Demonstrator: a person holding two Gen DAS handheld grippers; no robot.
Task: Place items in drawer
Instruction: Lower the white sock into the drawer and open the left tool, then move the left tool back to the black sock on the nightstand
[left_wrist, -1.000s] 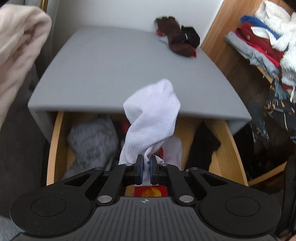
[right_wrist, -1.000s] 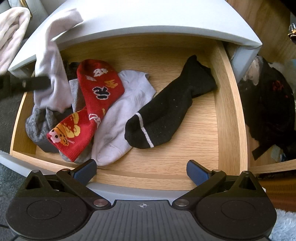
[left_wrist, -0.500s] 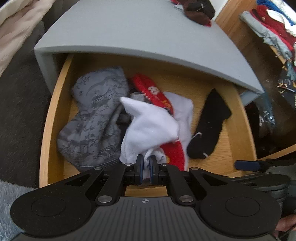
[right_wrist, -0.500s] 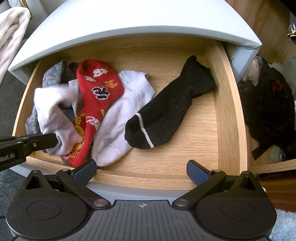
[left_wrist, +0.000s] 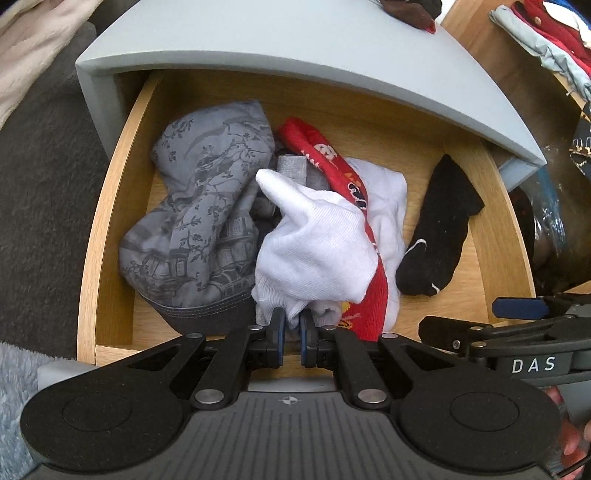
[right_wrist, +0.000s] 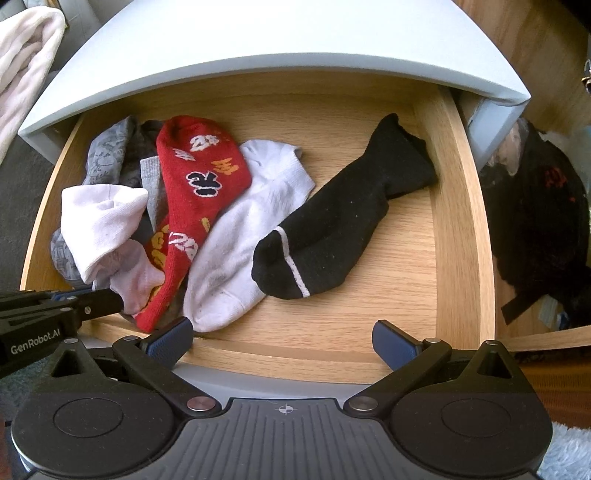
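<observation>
My left gripper (left_wrist: 291, 328) is shut on a white sock (left_wrist: 314, 243), which now rests crumpled on the pile inside the open wooden drawer (left_wrist: 110, 206). From the right wrist view the same white sock (right_wrist: 103, 225) lies at the drawer's left, with the left gripper (right_wrist: 88, 301) at its lower end. My right gripper (right_wrist: 282, 341) hangs open over the drawer's front edge with nothing between its fingers. In the drawer lie a red patterned sock (right_wrist: 199, 177), another white sock (right_wrist: 243, 243), a black sock (right_wrist: 340, 225) and a grey patterned cloth (left_wrist: 199, 206).
The grey cabinet top (left_wrist: 295, 48) overhangs the drawer's back; dark garments (left_wrist: 410, 11) lie at its far edge. Clothes are piled at the right (left_wrist: 539, 40). A pale towel (right_wrist: 26, 62) hangs at the left. Bare drawer floor (right_wrist: 399, 280) shows on the right side.
My left gripper has carried the white sock from above the cabinet top down into the drawer, where it now rests on the pile. The right gripper has stayed still and open.
</observation>
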